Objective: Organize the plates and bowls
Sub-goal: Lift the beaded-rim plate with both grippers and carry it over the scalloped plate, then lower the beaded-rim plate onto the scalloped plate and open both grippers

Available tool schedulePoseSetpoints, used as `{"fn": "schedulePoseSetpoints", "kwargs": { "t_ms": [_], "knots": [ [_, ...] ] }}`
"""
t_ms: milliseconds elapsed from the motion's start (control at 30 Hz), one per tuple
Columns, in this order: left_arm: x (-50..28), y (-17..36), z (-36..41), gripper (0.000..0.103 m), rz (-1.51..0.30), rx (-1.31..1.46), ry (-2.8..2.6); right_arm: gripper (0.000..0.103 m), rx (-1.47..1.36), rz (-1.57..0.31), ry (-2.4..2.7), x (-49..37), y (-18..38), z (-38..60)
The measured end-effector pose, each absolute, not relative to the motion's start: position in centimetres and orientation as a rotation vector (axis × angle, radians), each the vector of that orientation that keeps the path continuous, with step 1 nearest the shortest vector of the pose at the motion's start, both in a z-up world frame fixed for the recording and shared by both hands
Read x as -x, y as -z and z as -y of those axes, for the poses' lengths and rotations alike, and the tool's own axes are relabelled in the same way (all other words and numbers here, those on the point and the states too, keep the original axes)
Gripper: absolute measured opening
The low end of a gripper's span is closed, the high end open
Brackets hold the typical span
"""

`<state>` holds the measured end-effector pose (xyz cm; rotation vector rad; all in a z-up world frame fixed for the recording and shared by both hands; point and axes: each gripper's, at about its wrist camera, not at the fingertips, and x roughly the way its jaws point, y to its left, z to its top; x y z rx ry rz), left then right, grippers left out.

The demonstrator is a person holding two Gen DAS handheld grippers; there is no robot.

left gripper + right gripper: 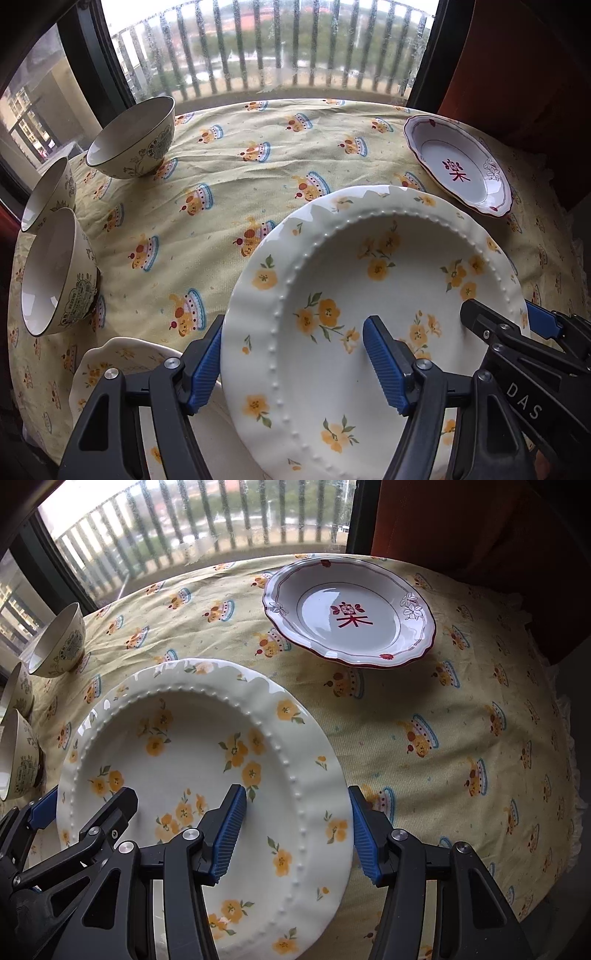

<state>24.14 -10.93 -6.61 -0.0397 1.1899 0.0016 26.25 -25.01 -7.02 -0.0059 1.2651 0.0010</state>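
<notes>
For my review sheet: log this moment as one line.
left gripper: astride yellow-flower plate left rim | right gripper: astride right rim | second flower plate: underneath | bowls: separate

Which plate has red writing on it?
The red-rimmed plate at the far right of the table. The held plate and the one beneath it have yellow flowers.

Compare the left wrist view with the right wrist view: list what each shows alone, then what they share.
Left wrist only: a second yellow-flower plate lying under the held one, and the far table edge by the window.

Right wrist only: the tablecloth's frilled right edge.

Both: the yellow-flower plate, straddled at opposite rims by the left hand-held gripper and right hand-held gripper; the red-rimmed plate; three bowls.
</notes>
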Motion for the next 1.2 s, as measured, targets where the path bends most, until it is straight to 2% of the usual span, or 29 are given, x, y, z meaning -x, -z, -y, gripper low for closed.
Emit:
{"fn": "schedulePoseSetpoints", "kwargs": {
  "t_ms": [567,1200],
  "knots": [
    [-18.3,4.7,4.0,0.073,-1.182,0.101,-0.002,0.059,0.024,-1.237,-0.01,-20.6,4.1,18.5],
    [-12.7,7.5,-2.3,0.073,-1.25,0.148,0.015,0.059,0.084,-1.27,-0.026,-16.1,5.3,11.6]
  ]
}}
